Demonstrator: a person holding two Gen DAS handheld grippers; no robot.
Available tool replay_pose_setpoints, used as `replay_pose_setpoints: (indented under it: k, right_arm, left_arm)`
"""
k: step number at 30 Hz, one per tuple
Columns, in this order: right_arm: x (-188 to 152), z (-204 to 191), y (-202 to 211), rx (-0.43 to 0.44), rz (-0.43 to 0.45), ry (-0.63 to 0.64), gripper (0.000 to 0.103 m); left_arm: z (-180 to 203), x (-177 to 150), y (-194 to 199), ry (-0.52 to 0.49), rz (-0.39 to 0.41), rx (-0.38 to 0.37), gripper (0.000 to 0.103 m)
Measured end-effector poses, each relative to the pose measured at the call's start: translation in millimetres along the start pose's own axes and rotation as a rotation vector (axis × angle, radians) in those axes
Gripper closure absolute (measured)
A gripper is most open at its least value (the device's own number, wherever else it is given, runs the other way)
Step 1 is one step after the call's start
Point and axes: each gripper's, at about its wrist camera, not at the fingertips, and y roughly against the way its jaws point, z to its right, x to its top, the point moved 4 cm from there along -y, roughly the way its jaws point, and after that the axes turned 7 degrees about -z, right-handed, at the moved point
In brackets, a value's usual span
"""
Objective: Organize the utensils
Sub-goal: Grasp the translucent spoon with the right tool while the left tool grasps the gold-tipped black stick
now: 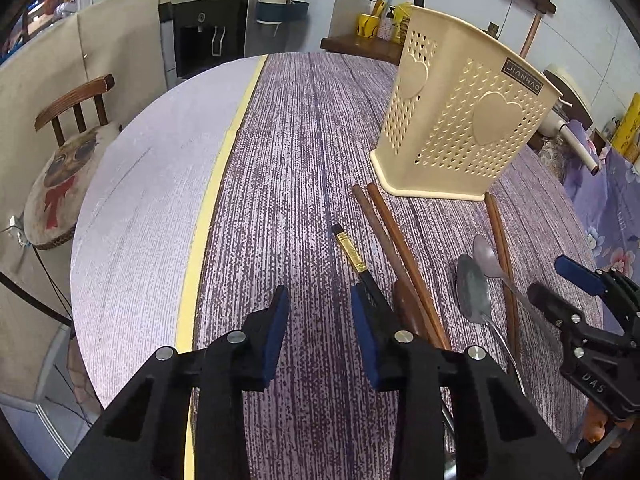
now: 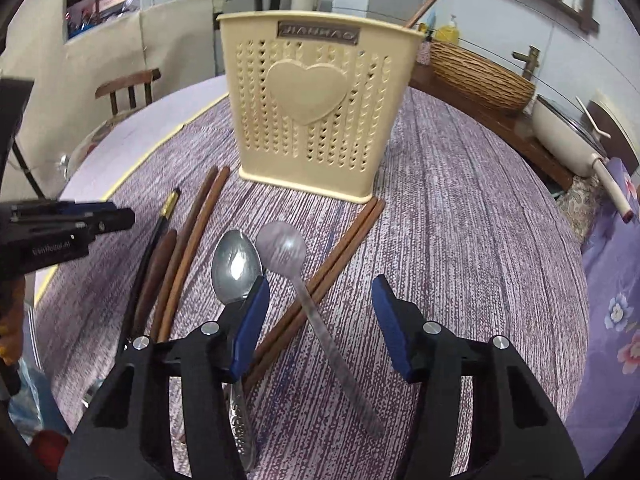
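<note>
The cream holder [image 2: 316, 108] stands upright on the purple cloth [image 2: 460, 220], and every utensil lies flat in front of it. Just before its base are a brown chopstick pair [image 2: 196, 236], a black chopstick with a gold band [image 1: 352, 250], a dark wooden handle [image 2: 158, 268], a shiny metal spoon [image 2: 236, 266], a thin pale spoon [image 2: 282, 246] and a second chopstick pair [image 2: 340, 252] running out from the holder's corner.

The left gripper [image 1: 320, 304] is partly open over bare cloth and holds nothing; the black chopstick lies just outside its right finger. The right gripper [image 2: 318, 292] is about half open, empty, with the pale spoon's handle between its fingers.

The pale spoon crosses the second chopstick pair, so closing there could catch a chopstick too, or roll the thin handle away. The left gripper may close on nothing.
</note>
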Motion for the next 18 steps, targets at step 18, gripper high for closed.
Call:
replay_pose_setpoints:
  k: [18]
  right_arm:
    - [31, -26, -50, 0.114, -0.157, 0.390, 0.061]
  left_arm:
    - [-9, -3, -2, 0.011, -0.018, 0.001, 0.070]
